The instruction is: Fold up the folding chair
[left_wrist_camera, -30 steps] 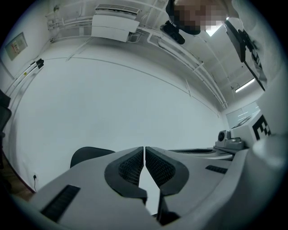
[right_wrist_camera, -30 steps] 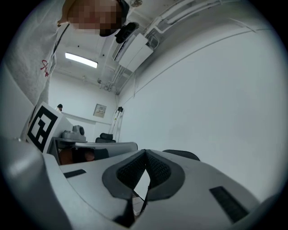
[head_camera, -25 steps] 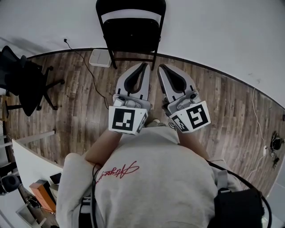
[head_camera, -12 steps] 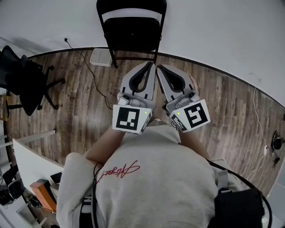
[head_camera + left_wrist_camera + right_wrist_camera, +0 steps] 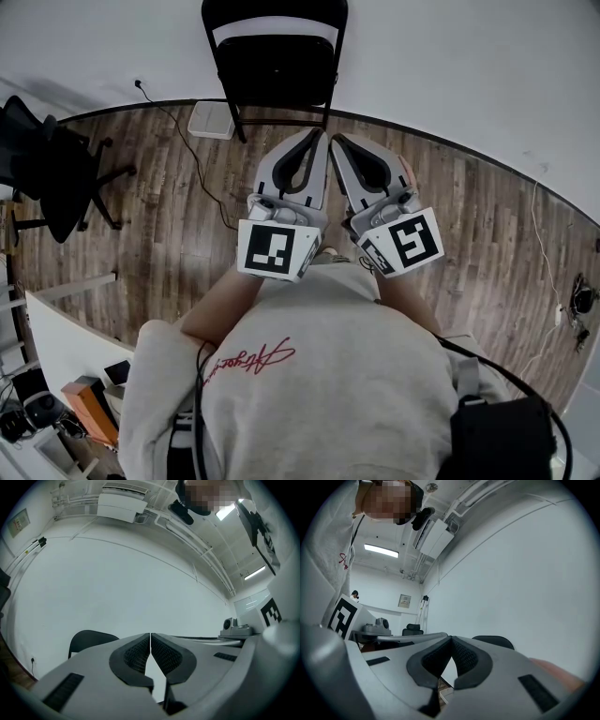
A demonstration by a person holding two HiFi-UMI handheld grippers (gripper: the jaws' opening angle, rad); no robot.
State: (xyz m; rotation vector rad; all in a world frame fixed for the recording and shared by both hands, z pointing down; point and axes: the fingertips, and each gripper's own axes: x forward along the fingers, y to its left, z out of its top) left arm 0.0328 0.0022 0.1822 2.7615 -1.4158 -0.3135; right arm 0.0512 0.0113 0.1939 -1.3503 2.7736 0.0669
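A black folding chair [image 5: 277, 66] stands unfolded against the white wall, straight ahead of me. Its backrest shows as a dark arc in the left gripper view [image 5: 89, 641] and in the right gripper view [image 5: 494, 641]. My left gripper [image 5: 320, 134] and right gripper [image 5: 337, 140] are held side by side in front of my chest, pointing at the chair and short of it. Both are shut with nothing between the jaws; the tips meet in the left gripper view [image 5: 150, 633] and the right gripper view [image 5: 451, 637].
A black office chair [image 5: 47, 164] stands at the left on the wooden floor. A white box [image 5: 212, 121] with a cable lies by the folding chair's left legs. A white desk [image 5: 66, 347] with small items is at lower left.
The left gripper has edged slightly forward and toward the right one, so the two now sit closer together. The chair has not moved.
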